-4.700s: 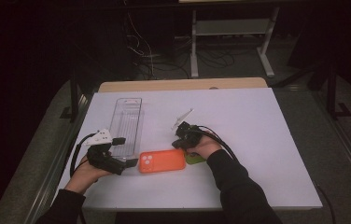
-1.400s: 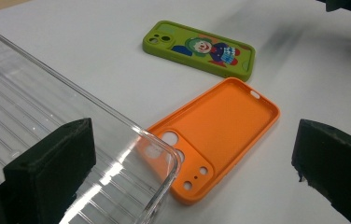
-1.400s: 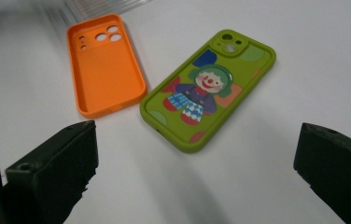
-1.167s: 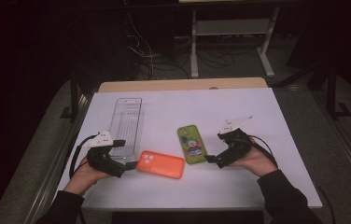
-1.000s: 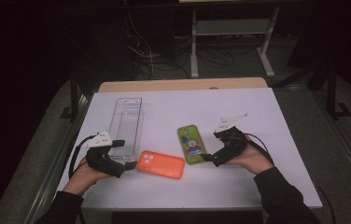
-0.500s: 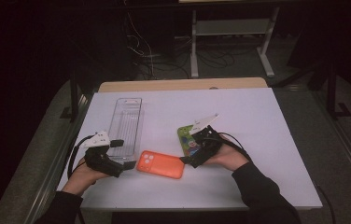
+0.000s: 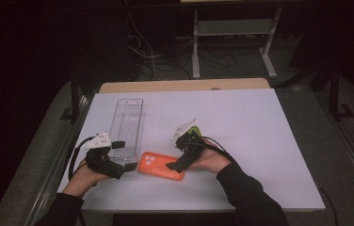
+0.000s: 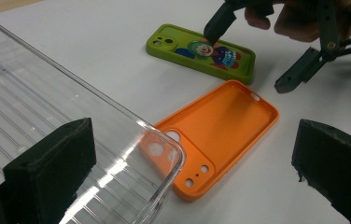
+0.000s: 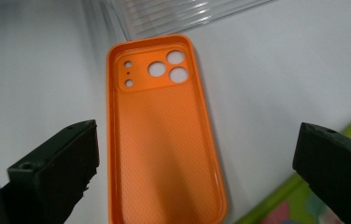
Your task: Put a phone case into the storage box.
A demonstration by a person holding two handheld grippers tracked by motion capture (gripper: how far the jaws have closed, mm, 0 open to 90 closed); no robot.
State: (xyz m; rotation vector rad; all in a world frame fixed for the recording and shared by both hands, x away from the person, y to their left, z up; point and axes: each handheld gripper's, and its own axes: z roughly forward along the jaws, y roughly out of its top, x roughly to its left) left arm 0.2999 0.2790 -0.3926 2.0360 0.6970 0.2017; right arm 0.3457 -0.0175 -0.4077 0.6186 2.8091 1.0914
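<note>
On the white counter [image 7: 260, 132] an orange phone case [image 7: 161, 165] lies open side up, w/ its camera cutouts toward the clear plastic tray [image 7: 127, 126]. In the right gripper view the case runs lengthwise betw. the two black jaws, which stand wide apart over it w/o touching it; its hollow inside & round cutouts show clearly. The right gripper [image 7: 177, 162] hangs just above the case's right end in the high view, held by the person's right hand [image 7: 208, 157], dark sleeve coming in from the bottom edge. A green phone case [image 8: 200, 50] w/ a cartoon clown print lies flat just beyond the orange one, near but apart from it; in the high view it's mostly hidden under the right gripper, only a green bit peeking out. The left gripper [image 7: 118, 157] sits at the near end of the tray, jaws also spread wide: per the left gripper view one jaw is over the tray's corner & the other out past the orange case, nothing clamped. Tray's near corner reaches right up to the orange case's camera end; contact can't be told. The left hand [image 7: 88, 172] rests near the counter's left edge.
</note>
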